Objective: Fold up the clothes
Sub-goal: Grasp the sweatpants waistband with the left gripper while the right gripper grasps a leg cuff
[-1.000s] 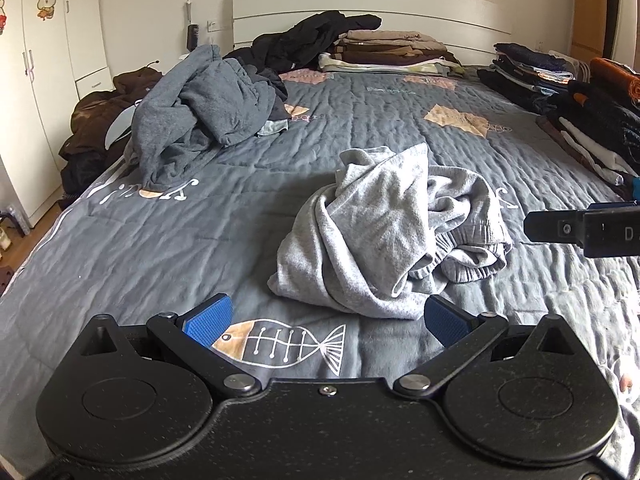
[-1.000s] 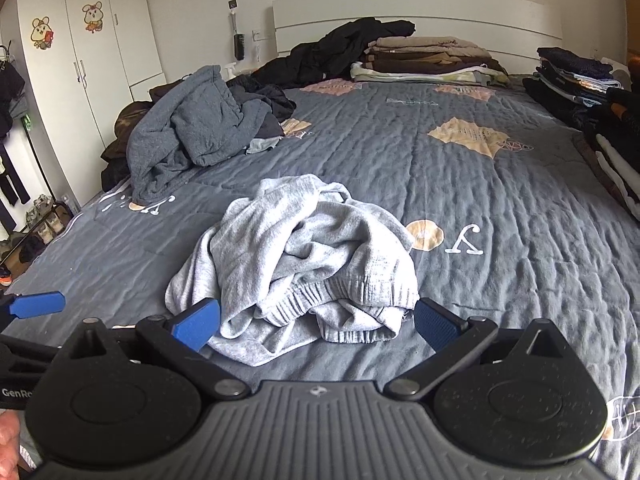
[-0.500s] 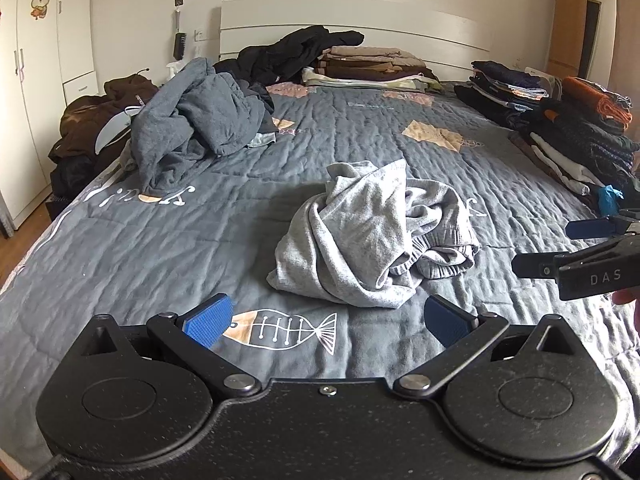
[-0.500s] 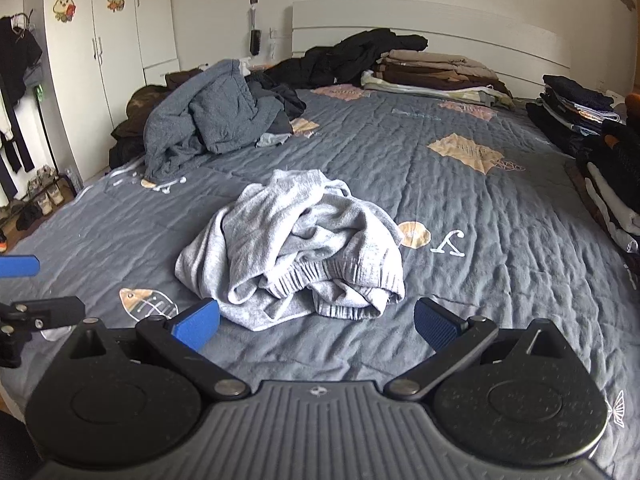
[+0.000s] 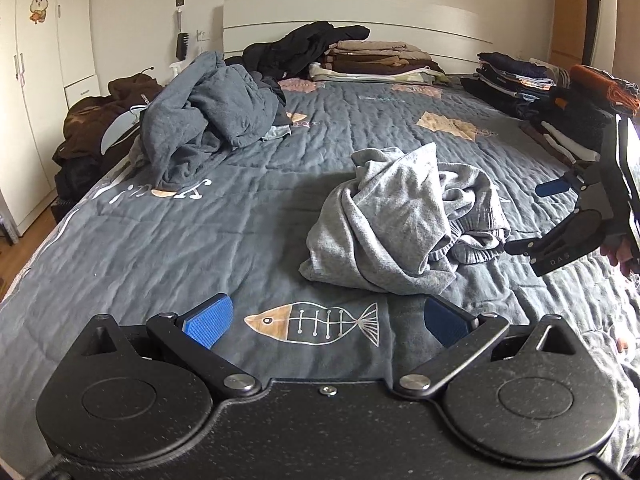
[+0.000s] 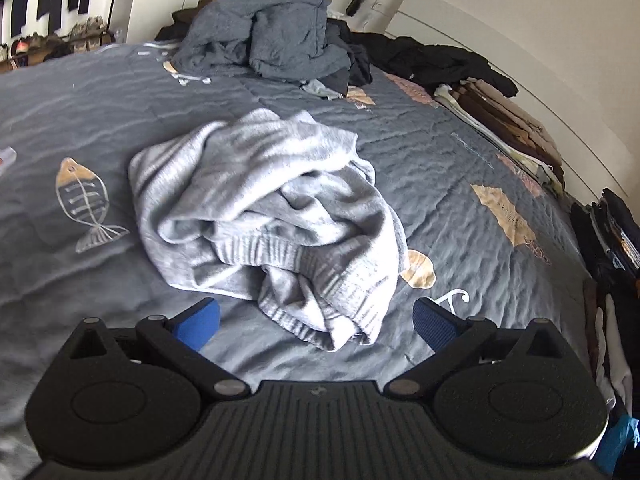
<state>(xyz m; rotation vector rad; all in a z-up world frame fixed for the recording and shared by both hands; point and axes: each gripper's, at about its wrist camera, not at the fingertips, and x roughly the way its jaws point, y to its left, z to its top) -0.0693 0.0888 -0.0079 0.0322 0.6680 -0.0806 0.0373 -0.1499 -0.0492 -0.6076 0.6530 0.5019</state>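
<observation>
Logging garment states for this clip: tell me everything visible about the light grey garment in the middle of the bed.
The light grey garment looks like a soft knit sweatshirt, with ribbed cuff or hem bands showing at its near edge in the right wrist view. It is unfolded, crumpled in a loose heap of overlapping folds, and lies on the grey quilted bedspread, next to a printed fish motif. Only the bedspread touches it; neither gripper holds it.
</observation>
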